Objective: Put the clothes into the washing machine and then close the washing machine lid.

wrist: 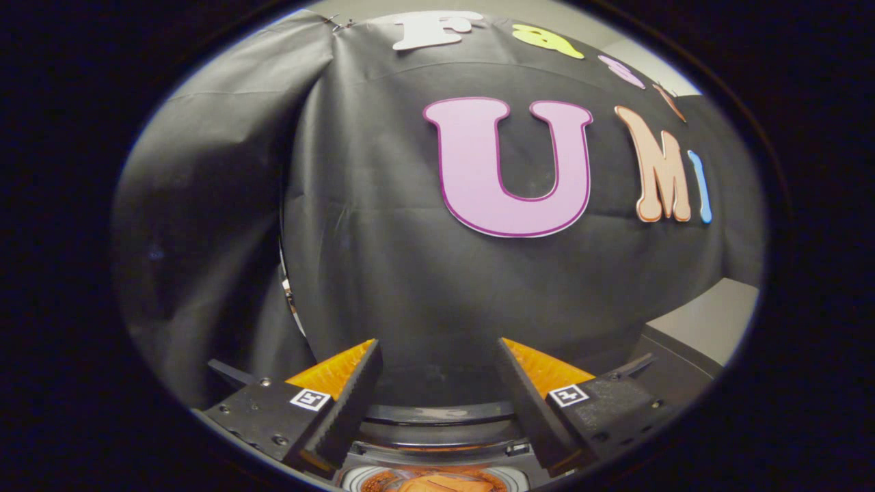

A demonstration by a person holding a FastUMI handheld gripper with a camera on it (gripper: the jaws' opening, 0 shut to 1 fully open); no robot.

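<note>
Orange clothes (pixel 431 484) below parted claw (pixel 437 355)

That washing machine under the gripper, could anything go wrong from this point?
Possibly two things. The gripper is open and holds nothing, while an orange garment lies in the washing machine opening just below the fingers; if cloth sits near the rim, the lid might pinch it. Also, the gripper points at the booth wall, so the lid is hard to judge and the reach could miss.
</note>
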